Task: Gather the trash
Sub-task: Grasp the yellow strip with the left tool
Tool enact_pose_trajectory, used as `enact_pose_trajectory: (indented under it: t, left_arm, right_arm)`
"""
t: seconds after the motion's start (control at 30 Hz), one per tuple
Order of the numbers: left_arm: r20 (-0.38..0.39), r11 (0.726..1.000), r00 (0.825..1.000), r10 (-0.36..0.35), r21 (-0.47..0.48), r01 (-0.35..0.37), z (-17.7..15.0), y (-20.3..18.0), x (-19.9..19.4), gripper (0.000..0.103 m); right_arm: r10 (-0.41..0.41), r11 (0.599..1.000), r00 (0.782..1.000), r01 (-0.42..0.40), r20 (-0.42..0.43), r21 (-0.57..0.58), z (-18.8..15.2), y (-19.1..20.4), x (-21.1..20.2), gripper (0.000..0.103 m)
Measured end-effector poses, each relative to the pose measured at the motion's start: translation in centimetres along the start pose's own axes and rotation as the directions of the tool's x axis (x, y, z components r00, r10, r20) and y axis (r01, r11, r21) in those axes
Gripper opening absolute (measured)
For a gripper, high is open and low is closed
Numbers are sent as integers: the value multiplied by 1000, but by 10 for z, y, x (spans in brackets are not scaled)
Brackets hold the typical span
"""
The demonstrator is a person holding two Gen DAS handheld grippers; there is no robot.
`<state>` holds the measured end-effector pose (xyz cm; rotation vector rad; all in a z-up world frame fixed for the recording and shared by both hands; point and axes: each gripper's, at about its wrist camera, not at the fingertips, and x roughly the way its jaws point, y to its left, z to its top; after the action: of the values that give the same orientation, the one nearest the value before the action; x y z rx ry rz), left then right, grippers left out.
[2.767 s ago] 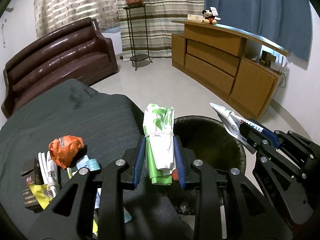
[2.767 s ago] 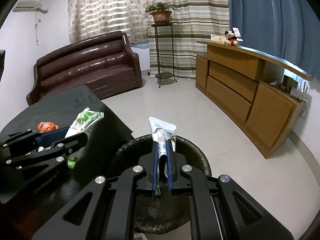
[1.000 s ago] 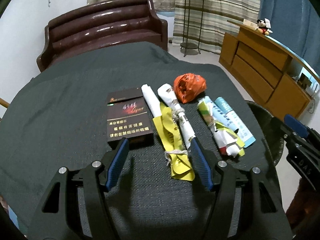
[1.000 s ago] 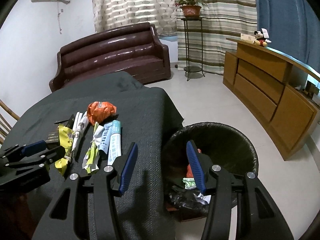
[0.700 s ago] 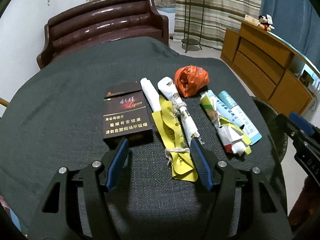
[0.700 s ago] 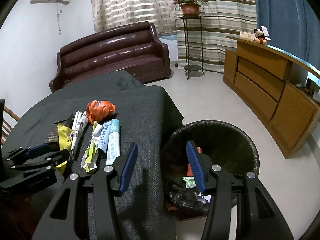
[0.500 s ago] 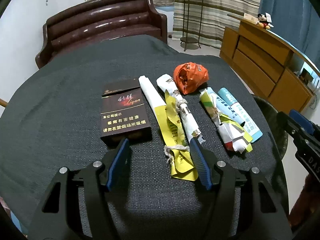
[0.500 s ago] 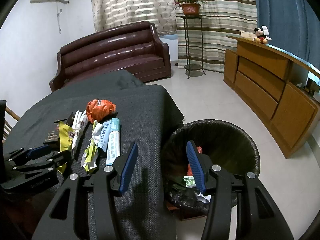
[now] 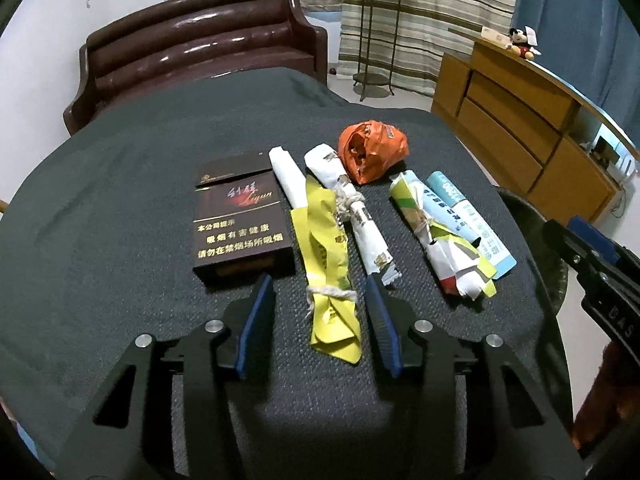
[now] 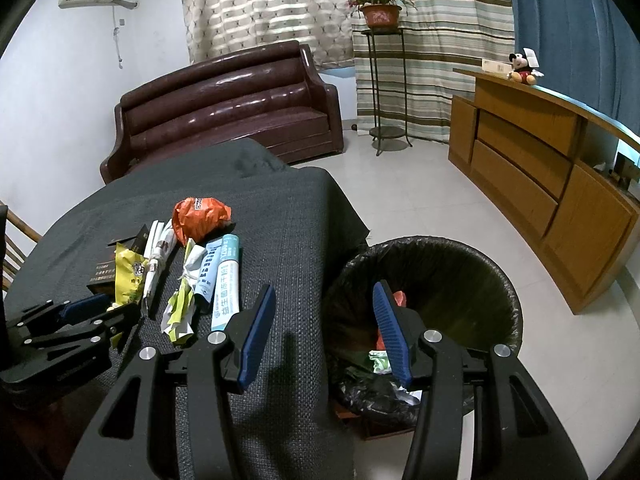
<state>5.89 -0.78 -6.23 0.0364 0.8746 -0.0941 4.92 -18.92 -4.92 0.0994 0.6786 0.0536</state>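
Trash lies in a row on the dark tablecloth (image 9: 120,184): a cigarette box (image 9: 240,228), a yellow tied wrapper (image 9: 326,268), a white rolled wrapper (image 9: 360,220), an orange crumpled bag (image 9: 372,150), a green-white tied wrapper (image 9: 444,244) and a blue-white tube pack (image 9: 468,220). My left gripper (image 9: 318,314) is open, its fingers either side of the yellow wrapper's near end. My right gripper (image 10: 324,332) is open and empty, over the table edge beside the black-lined trash bin (image 10: 460,272), which holds some trash.
A brown leather sofa (image 10: 228,112) stands behind the table. A wooden sideboard (image 10: 560,168) runs along the right wall, a plant stand (image 10: 386,80) by the curtains. Tiled floor (image 10: 420,200) lies around the bin.
Both grippers let their wrappers go into the bin and opened. My left gripper swung back over the table and has crept forward around the yellow wrapper's end. The right gripper barely moved.
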Motion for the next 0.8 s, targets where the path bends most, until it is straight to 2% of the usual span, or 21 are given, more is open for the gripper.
enact_pose_trajectory:
  t: [0.1, 0.23, 0.27, 0.47, 0.8]
  left_arm:
    - [-9, 1000, 1000, -10, 0, 10, 2, -2, 4, 46]
    - [-2, 999, 999, -36, 18, 36, 1, -4, 3, 26]
    - [1, 999, 999, -50, 20, 50, 1, -4, 3, 25]
    - [11, 997, 997, -79, 13, 79, -3, -1, -3, 24]
    - [52, 998, 997, -61, -2, 61, -10, 23, -31, 24]
  right_arm:
    - [1, 1000, 1000, -1, 0, 0, 0, 0, 0, 50]
    - [0, 1000, 1000, 0, 0, 0, 0, 0, 0, 50]
    - [0, 1000, 1000, 0, 0, -1, 0, 0, 0, 50]
    - [0, 1000, 1000, 0, 4, -8, -1, 1, 1, 50]
    - [35, 998, 999, -34, 17, -52, -2, 23, -7, 50]
